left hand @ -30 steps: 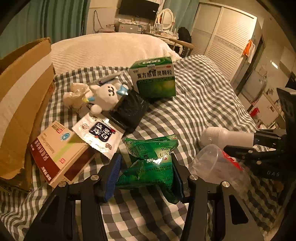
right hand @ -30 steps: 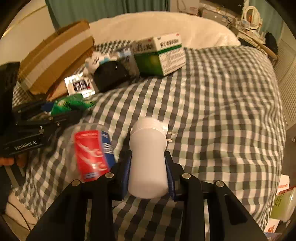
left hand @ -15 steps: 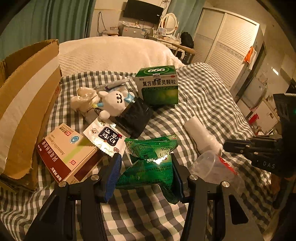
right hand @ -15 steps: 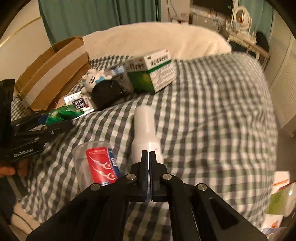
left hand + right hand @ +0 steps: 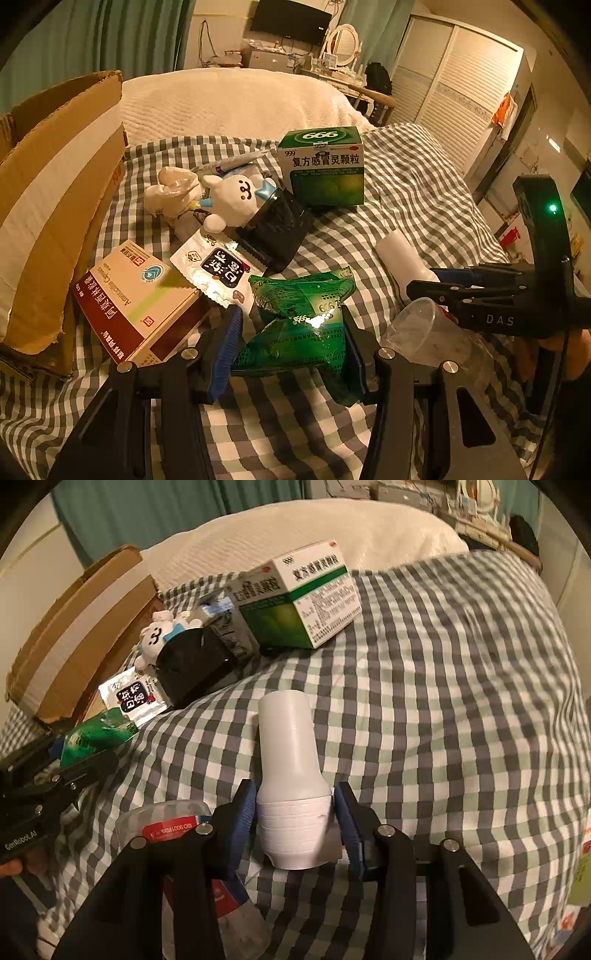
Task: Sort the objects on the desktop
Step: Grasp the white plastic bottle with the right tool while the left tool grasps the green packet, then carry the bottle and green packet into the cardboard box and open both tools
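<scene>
Fingers of the right gripper (image 5: pixel 295 821) have just been opening, and now sit either side of the white bottle (image 5: pixel 290 771) lying on the bed (image 5: pixel 443 701); they look apart from it, though it's close. Left fingers (image 5: pixel 227 347) squeeze the green packet (image 5: pixel 299 325). The bottle may get picked up again.

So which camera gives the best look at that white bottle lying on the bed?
The right wrist view: the white bottle lies whole, dead centre on the checked bedspread, between the right tongs. In the left wrist view it is off to the side, half hidden behind those tongs.
</scene>
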### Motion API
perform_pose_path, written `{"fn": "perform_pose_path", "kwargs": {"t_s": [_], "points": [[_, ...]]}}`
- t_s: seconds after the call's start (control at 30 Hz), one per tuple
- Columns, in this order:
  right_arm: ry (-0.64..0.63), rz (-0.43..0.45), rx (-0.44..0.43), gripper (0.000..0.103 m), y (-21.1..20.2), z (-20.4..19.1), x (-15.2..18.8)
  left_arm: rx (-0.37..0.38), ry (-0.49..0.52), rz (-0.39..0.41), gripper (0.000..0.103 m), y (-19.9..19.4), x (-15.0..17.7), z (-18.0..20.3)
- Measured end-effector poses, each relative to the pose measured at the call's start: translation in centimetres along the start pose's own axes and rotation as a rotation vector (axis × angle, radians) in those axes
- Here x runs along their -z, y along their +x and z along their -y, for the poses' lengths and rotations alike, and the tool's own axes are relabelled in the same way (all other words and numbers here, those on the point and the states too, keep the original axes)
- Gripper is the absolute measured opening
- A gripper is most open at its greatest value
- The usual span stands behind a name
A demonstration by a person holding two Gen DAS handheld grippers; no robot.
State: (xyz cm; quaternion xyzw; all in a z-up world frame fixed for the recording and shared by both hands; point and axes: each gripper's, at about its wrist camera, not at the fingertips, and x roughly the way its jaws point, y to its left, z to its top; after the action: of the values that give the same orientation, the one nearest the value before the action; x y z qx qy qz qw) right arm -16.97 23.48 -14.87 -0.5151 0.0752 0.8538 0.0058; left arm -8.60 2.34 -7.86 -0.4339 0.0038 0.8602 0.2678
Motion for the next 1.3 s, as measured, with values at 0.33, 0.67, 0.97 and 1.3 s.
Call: {"fn": "perform_pose_path", "kwargs": {"t_s": [0.33, 0.67, 0.97, 1.3], "points": [[0.064, 0.102, -0.025, 0.043, -3.8, 1.0, 0.5, -0.010, -0.002, 0.038, 0.052, -1.2, -0.5, 0.1], [-0.012, 0.237, -0.161, 0.043, -10.2, -3.9, -3.0, -0.037, -0.031, 0.243, 0.052, -9.6, -4.7, -0.8], [-0.189, 0.324, -0.304, 0.043, -13.2, -13.6, -10.4, -0.196, -0.206, 0.400, 0.052, -17.8, -9.6, -8.9], [-0.279, 0.299, -0.437, 0.043, -9.7, -24.1, -15.1, -0.349, -0.367, 0.368, 0.052, -15.5, -7.0, -19.4]]}}
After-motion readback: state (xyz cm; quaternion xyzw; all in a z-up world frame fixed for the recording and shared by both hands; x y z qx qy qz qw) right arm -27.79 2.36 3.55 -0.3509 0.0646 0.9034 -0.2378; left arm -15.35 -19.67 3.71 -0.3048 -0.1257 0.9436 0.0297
